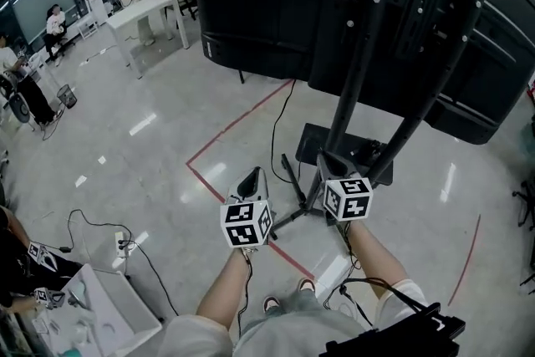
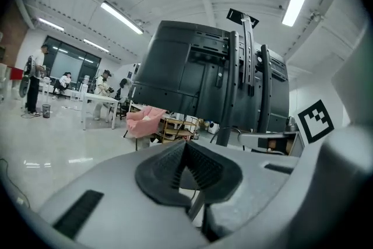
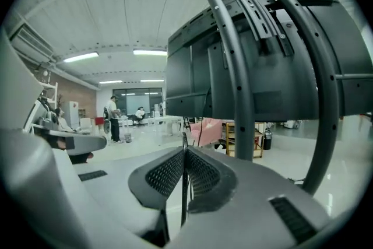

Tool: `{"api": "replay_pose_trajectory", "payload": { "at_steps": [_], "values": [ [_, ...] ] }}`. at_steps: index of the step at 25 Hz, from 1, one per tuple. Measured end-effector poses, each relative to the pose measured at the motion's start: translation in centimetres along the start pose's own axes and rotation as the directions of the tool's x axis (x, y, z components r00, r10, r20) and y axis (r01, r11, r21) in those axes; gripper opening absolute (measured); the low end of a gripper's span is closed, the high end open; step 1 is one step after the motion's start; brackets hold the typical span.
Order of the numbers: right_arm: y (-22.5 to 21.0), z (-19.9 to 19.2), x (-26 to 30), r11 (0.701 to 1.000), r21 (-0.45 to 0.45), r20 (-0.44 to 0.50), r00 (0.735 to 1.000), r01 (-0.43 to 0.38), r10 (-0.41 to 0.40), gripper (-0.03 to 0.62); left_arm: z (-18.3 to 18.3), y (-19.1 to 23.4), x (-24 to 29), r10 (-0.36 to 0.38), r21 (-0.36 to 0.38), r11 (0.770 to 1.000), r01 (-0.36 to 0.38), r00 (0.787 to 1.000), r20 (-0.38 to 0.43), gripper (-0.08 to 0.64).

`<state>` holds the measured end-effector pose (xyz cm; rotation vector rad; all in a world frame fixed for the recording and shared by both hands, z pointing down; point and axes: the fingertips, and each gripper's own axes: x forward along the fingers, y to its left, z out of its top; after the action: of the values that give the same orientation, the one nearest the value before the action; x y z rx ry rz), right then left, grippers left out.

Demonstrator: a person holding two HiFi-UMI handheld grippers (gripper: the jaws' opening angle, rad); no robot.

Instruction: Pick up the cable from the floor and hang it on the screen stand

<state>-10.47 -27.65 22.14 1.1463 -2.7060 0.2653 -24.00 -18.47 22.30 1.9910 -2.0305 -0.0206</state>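
Note:
The screen stand [image 1: 361,88] rises in front of me on two black poles from a dark base plate [image 1: 333,140], and it carries a big black screen [image 1: 276,4]. A thin black cable [image 1: 273,142] lies on the floor; it runs from under the screen toward the stand's legs. Both grippers are held up level and aimed at the stand's back. My left gripper [image 1: 255,173] [image 2: 185,146] is shut with nothing between its pads. My right gripper [image 1: 321,156] [image 3: 184,151] is also shut, close beside the right pole [image 3: 242,96]. A thin dark line shows at its seam.
Red tape lines [image 1: 234,125] mark the floor round the stand. A power strip with its own cable [image 1: 123,242] and a white box [image 1: 109,305] lie at the lower left. A white table [image 1: 146,8] and seated people are at the back left. A pink chair [image 2: 145,118] stands behind the screen.

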Motion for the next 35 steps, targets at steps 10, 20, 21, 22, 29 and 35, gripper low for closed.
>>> {"api": "replay_pose_trajectory", "payload": {
  "at_steps": [10, 20, 21, 22, 29, 35],
  "values": [
    [2.1, 15.3, 2.1, 0.992, -0.099, 0.101, 0.991, -0.08, 0.09, 0.027, 11.3, 0.9, 0.0, 0.013, 0.014, 1.0, -0.015, 0.994, 0.11, 0.002],
    [5.0, 27.1, 6.3, 0.979, -0.163, 0.145, 0.978, -0.126, 0.15, 0.026, 20.3, 1.3, 1.9, 0.032, 0.088, 0.995, -0.047, 0.985, 0.167, 0.002],
    [5.2, 28.4, 6.8, 0.978, -0.166, 0.157, 0.976, -0.126, 0.153, 0.026, 21.3, 1.2, 2.3, 0.032, 0.094, 0.994, -0.049, 0.985, 0.172, 0.003],
    [5.4, 29.5, 7.2, 0.978, -0.168, 0.167, 0.974, -0.126, 0.154, 0.026, 22.3, 1.1, 2.6, 0.033, 0.101, 0.994, -0.052, 0.983, 0.178, 0.002],
    [6.7, 37.7, 9.5, 0.979, -0.165, 0.227, 0.962, -0.116, 0.152, 0.026, 29.5, 1.2, 5.3, 0.056, 0.093, 0.993, -0.078, 0.973, 0.224, 0.002],
    [7.4, 45.3, 10.1, 0.977, -0.195, 0.245, 0.96, -0.086, 0.133, 0.026, 34.7, 1.7, 6.7, 0.077, 0.072, 0.993, -0.098, 0.964, 0.255, 0.002]
  ]
}}
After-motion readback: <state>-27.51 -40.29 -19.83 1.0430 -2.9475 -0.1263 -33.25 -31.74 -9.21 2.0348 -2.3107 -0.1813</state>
